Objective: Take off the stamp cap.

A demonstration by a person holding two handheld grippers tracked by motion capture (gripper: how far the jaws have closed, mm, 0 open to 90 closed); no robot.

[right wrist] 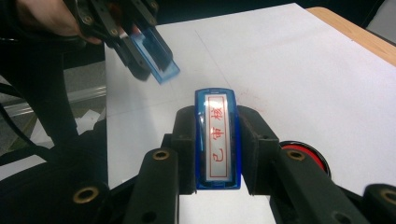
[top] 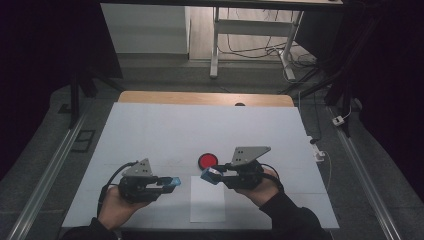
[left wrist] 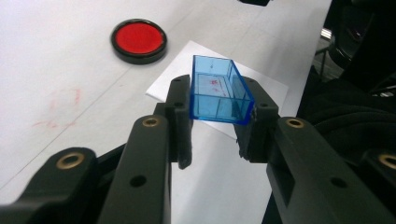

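My left gripper (left wrist: 218, 100) is shut on a clear blue open-ended cap (left wrist: 217, 79), held just above the table near the person's side (top: 173, 182). My right gripper (right wrist: 218, 116) is shut on a blue stamp (right wrist: 218, 140); its white face with red characters points up at the camera. In the high view the right gripper (top: 214, 175) sits right of the left gripper (top: 169, 183), the two tips facing each other a short gap apart. A round red ink pad (top: 207, 160) in a black rim lies on the table just beyond them.
A white sheet of paper (top: 207, 202) lies below and between the grippers on the pale table cover (top: 200, 125). The wooden table edge (top: 205, 98) runs along the far side. Beyond it stand desk legs and cables (top: 250, 50).
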